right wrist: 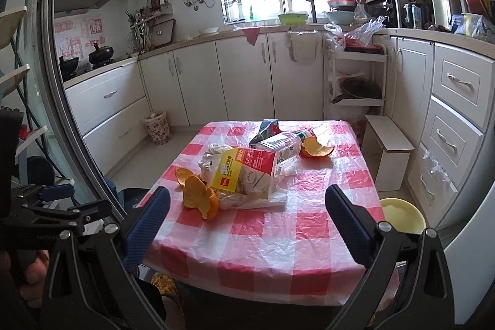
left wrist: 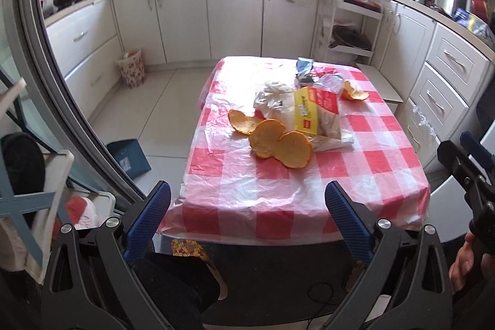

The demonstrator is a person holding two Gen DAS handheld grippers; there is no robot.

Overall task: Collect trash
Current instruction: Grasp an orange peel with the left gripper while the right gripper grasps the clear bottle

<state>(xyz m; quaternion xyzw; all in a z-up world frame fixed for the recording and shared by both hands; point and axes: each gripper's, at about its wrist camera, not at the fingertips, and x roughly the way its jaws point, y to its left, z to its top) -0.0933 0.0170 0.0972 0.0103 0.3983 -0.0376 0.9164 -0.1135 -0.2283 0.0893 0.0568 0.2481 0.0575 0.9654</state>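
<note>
Trash (orange peels (left wrist: 280, 143), paper packet (right wrist: 247, 172), plastic bottle (right wrist: 283, 144)) lying uncollected on the desk (left wrist: 309, 190) ahead of left tongs (left wrist: 247, 218) and right tongs (right wrist: 247, 221), both spread apart and empty; collection not begun.

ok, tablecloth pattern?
Red-and-white check, thin crinkled plastic tablecloth. Clearest in the right wrist view.

yellow-and-red package (right wrist: 244, 172) – print too small to read – nothing else legible
</note>
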